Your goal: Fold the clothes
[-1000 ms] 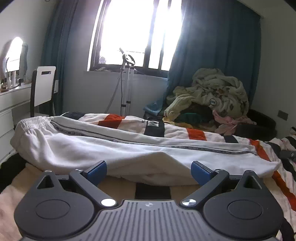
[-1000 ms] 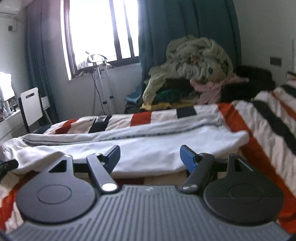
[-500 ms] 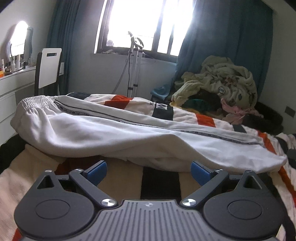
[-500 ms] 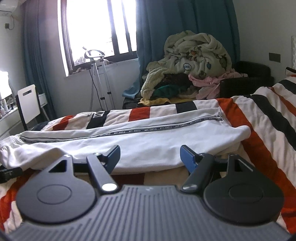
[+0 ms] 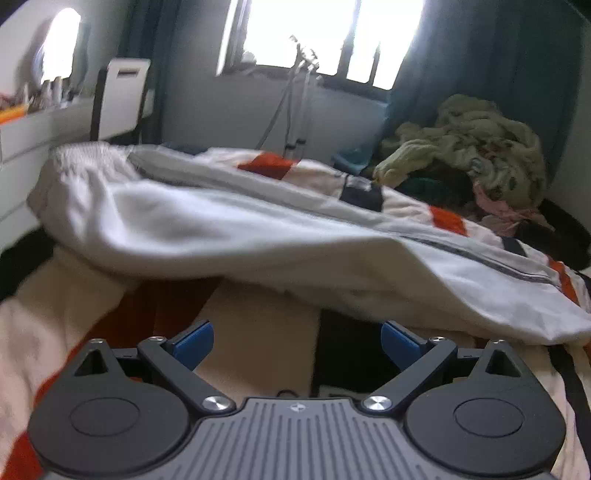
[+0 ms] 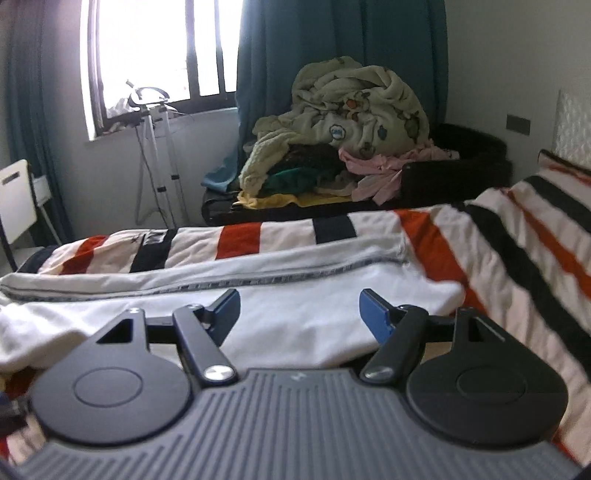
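Two wide-spread, empty claws, left gripper (image 5: 297, 341) just short of white trousers (image 5: 229, 229) lying lengthwise on striped bedspread (image 6: 517, 236), right gripper (image 6: 299, 314) over their near edge: best slid low under that hem, pinching both layers before lifting evenly.

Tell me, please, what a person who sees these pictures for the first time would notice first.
First, the white trousers stretched across the striped bedcover, just ahead of the open left gripper and the open right gripper. Next, the big pile of laundry behind the bed, before the dark curtain. The bright window shines at the back.
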Motion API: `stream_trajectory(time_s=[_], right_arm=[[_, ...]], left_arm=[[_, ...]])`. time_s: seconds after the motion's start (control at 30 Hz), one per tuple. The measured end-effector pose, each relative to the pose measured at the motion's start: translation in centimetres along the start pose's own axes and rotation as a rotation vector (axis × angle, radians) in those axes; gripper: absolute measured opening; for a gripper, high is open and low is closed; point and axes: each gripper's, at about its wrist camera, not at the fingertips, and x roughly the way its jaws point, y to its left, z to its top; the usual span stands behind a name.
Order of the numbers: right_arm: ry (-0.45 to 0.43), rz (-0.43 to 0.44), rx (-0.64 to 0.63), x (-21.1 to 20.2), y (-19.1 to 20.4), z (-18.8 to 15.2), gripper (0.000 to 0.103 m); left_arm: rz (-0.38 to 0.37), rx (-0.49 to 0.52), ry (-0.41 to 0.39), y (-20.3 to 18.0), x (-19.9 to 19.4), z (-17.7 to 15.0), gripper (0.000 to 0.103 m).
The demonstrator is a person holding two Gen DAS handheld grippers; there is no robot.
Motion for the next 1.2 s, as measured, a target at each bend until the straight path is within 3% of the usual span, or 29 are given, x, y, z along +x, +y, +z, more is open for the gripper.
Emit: stream_trajectory(time_s=[0.1,0.27,0.4,0.53,0.67,0.8,1.0,1.2], right_arm=[[0.009,-0.004,0.089,-0.5,-0.5,2.9,0.073],[0.000,-0.032,0.056,-1.3,-0.1,5.0,0.073],[0.006,0.068,0.176,-1.4,-1.8,5.0,0.073],[0.053,0.136,0.273,0.2,-4.3,2.4,0.073],[0.186,0.184,0.401,4.3,-8.0,-2.5,0.073],[0.303,0.233,0.565,8.8,-11.0,-7.6,0.075],[0.340,0.308,0.848,14.7,-13.1,-12.1,0.075],[0.300,0.295,0.989,19.5,-13.7,-13.8,0.075]], left_arm=[[0.017,-0.038,0.022,0.9,0.7,-0.1,0.098],[0.021,-0.096,0.024,2.2,0.4,0.1,0.098],[0.007,-0.193,0.039,4.5,-0.5,0.9,0.098],[-0.010,-0.369,0.049,8.9,-1.2,2.3,0.099],[0.007,-0.539,0.084,14.0,-0.3,3.6,0.099],[-0.013,-0.705,0.055,18.4,1.4,4.3,0.099],[-0.065,-0.918,-0.022,22.7,5.4,3.9,0.098],[-0.046,-0.992,-0.165,25.6,7.6,4.5,0.090]])
